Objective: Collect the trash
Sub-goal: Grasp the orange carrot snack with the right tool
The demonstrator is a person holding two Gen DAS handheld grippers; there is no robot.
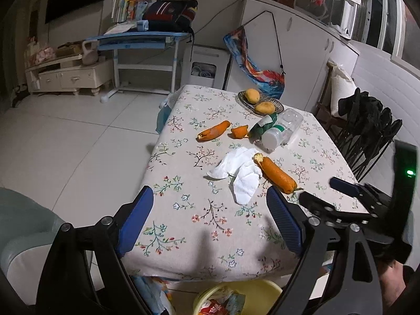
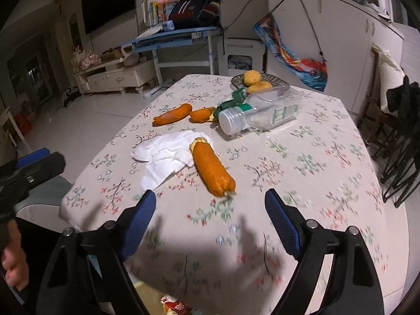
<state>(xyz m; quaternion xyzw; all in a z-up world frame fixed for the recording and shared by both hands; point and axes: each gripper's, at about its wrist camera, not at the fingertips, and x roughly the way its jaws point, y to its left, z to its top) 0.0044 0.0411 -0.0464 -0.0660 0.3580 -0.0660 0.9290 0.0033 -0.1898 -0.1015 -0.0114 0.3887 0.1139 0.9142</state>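
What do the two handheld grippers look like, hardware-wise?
The left gripper and the right gripper match: black angular linkage arms with silver pivot bolts, each ending in ribbed blue finger pads. The left wrist view also shows a green indicator light on the right unit's black body.

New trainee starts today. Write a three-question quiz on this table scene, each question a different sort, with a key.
1. True or false: the clear bottle stands upright.
2. What does the nearest orange peel partly lie on? A) basket B) white tissue C) floor
3. Fill in: the two yellow fruits sit in a ____.

Key: 1 false, it lies on its side; 2 B; 3 basket.
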